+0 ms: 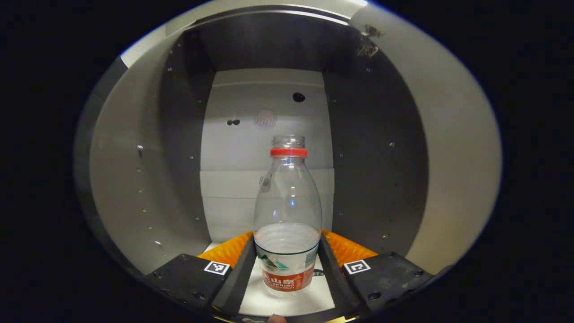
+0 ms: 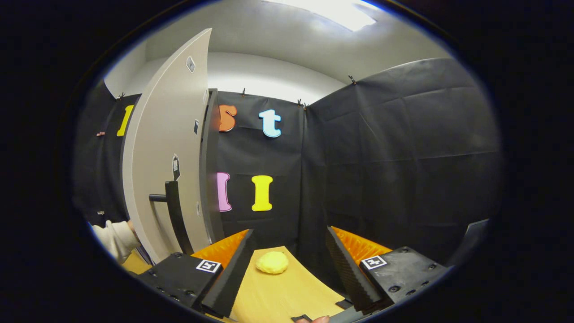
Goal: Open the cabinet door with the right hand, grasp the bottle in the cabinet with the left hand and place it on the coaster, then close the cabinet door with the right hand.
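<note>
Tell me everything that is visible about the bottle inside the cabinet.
The bottle is clear plastic with a red neck ring and no cap on its open mouth. It looks empty. A label wraps its lower part, white above and red below. It stands upright on the cabinet's pale floor, centred before the pale back panel. The left claw brackets its base, one finger on each side; whether the fingers press it cannot be told.

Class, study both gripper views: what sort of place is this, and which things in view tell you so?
Probably a staged test booth, not a real kitchen: black cloth walls surround a wooden table, and a pale cabinet with its door open holds only one bottle, framed by the left gripper.
</note>
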`<state>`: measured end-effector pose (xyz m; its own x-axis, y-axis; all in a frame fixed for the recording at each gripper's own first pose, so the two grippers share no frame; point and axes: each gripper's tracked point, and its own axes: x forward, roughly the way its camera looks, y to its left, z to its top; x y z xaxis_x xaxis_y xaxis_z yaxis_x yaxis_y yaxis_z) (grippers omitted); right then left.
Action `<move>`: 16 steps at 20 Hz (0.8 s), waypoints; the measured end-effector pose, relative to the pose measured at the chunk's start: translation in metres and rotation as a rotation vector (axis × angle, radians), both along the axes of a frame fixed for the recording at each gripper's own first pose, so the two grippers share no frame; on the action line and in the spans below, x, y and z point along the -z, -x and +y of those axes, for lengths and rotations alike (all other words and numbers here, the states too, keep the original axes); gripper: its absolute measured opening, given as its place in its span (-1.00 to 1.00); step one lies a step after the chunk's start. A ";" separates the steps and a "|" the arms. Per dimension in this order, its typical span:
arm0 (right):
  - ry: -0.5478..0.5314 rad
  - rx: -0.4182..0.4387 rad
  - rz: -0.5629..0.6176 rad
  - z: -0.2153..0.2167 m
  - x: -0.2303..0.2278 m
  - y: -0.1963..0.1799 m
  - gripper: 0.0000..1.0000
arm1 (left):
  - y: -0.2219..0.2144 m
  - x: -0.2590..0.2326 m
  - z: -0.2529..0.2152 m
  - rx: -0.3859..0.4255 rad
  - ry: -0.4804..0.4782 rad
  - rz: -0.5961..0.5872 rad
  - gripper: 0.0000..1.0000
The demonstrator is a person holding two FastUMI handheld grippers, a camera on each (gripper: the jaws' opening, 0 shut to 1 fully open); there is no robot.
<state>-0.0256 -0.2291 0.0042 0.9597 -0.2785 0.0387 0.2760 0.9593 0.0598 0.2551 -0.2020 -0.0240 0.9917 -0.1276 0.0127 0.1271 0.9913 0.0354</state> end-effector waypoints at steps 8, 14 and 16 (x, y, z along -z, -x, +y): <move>0.012 -0.057 -0.005 0.017 -0.003 -0.002 0.95 | 0.113 -0.014 0.054 -0.014 0.002 -0.036 0.55; 0.030 -0.074 -0.027 0.022 -0.008 -0.016 0.95 | 0.178 0.007 0.101 -0.010 0.012 -0.031 0.55; 0.036 -0.069 -0.029 0.021 -0.009 -0.019 0.94 | 0.196 0.017 0.115 -0.019 0.017 -0.044 0.53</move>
<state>-0.0068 -0.2078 0.0135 0.9748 -0.2097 0.0760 0.2078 0.9777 0.0320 0.0593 -0.0866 -0.0405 0.9925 -0.1078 0.0581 0.1065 0.9940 0.0240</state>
